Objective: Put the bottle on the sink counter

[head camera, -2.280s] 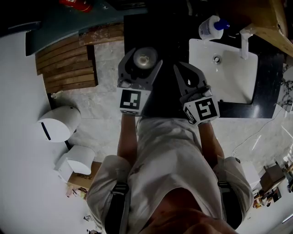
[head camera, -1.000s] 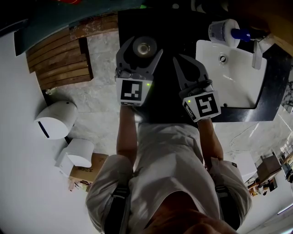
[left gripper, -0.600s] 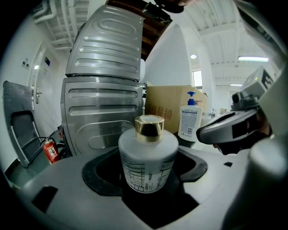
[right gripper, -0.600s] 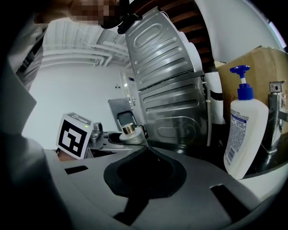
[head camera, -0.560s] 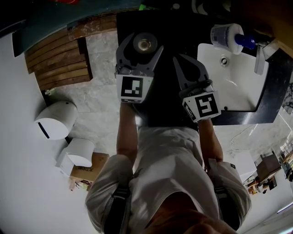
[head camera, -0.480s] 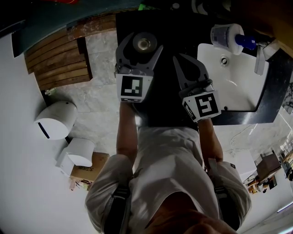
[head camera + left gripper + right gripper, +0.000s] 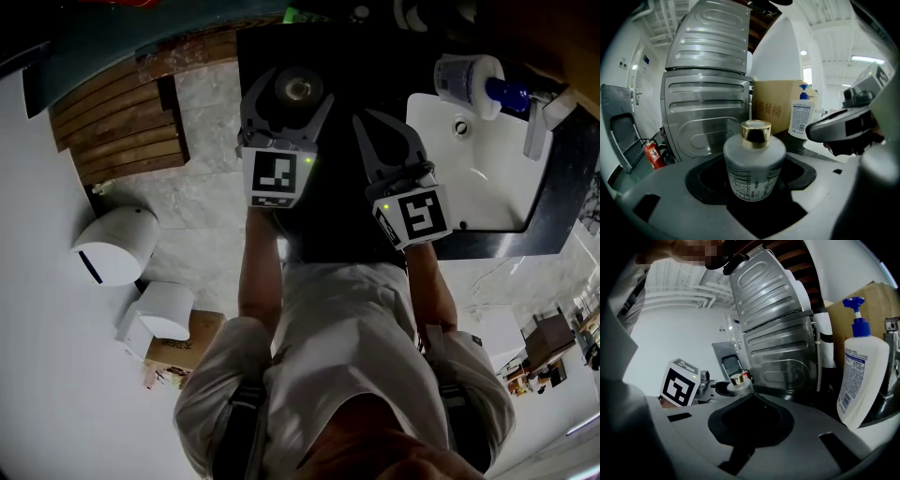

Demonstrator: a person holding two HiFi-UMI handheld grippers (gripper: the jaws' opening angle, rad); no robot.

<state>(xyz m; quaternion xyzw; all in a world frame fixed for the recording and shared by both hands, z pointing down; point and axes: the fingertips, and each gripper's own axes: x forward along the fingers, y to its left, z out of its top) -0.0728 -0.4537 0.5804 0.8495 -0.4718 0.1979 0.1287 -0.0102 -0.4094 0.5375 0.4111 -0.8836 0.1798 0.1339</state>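
Note:
A frosted white bottle with a gold cap stands upright between the jaws of my left gripper, which is shut on it. The bottle is over the left part of the black sink counter; whether it rests on the counter I cannot tell. In the left gripper view the bottle fills the middle, with the left gripper clamped round its body. My right gripper is beside it to the right, shut and empty; its jaw tips meet in the right gripper view, where the bottle shows to the left.
A white sink basin with a faucet is set in the counter's right part. A white pump bottle with a blue pump stands behind it. A ribbed metal unit and a cardboard box lie ahead. Wooden slats lie on the floor at left.
My left gripper has carried the bottle a little further forward over the dark counter. The right gripper has hardly moved. Both stay shut.

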